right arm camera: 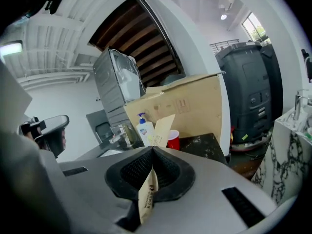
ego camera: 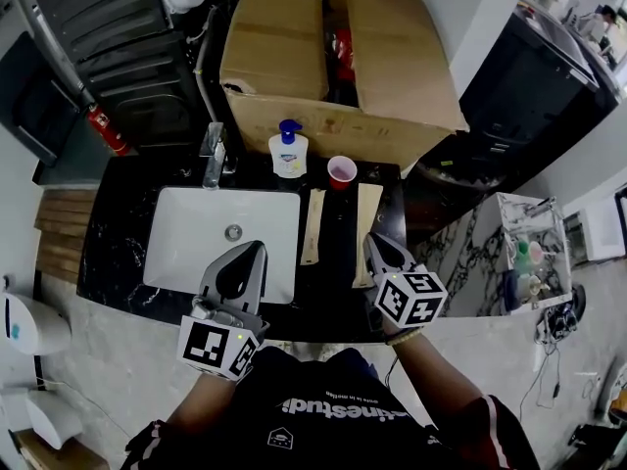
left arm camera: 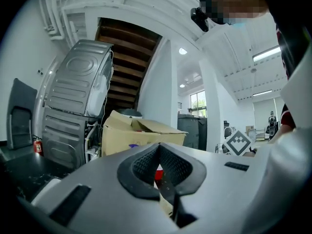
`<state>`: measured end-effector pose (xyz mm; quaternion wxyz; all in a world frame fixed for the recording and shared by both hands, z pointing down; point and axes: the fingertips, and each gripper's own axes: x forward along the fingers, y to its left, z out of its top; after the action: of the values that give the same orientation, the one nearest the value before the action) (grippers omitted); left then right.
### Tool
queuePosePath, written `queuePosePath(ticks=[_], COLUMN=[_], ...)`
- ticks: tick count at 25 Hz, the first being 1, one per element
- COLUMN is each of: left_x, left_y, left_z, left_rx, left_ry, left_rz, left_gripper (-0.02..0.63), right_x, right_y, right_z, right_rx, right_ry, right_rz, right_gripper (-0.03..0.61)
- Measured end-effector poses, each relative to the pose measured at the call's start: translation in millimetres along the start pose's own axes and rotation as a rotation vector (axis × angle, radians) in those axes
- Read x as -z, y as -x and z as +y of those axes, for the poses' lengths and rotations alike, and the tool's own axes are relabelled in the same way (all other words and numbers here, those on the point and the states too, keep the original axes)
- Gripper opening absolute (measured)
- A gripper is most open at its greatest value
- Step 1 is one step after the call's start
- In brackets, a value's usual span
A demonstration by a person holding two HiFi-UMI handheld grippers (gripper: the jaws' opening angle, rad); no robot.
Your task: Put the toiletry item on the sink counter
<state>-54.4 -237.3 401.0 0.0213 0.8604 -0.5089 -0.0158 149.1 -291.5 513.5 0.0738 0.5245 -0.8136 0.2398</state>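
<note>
Right tool is clamped narrow on a long beige paper packet. It is pinched partway along, with part of the length sticking out past the tips and a tail running back between the jaws. The thin edge is gripped and the packet is tilted. This packet is the toiletry item. It sits in the right tool, right of the white rectangular sink basin, over the black marbled counter. Can't tell if its far end touches the counter. Left tool is fully closed with nothing between the pads, hanging over the basin's near right part.

A second beige packet lies flat on the counter just right of the basin, between the basin and the held packet. A chrome faucet stands at the basin's rear edge. A white pump soap bottle with blue top is behind the basin's rear right corner, and a red plastic cup is right of that. A brown cardboard box stands well behind the basin.

Judged stage: placing, item not yet let go.

Risks:
- The packet is light and flat. If released while tilted or high, it could flop sideways onto the second packet or slide toward the basin.
- The counter strip right of the basin looks narrow. A release too far right or too near the front edge could send the packet off the counter.
- The paper may stick to the ribbed pads on opening and get dragged along as the tool pulls back.
- Pushing forward while lowering could nudge the red cup.
</note>
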Motion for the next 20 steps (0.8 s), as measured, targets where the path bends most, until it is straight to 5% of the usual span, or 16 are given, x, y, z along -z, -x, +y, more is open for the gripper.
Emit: queuePosePath(ticks=[20], left_x=[45.1], left_y=[8.2], left_z=[36.4], left_rx=[-0.05], left_ry=[0.092], left_rz=[0.083], left_gripper=[0.014], right_x=[89.0], right_y=[-101.4], right_z=[-60.7], right_rx=[0.135], right_ry=[-0.143], right_rz=[0.298], right_gripper=[0.038])
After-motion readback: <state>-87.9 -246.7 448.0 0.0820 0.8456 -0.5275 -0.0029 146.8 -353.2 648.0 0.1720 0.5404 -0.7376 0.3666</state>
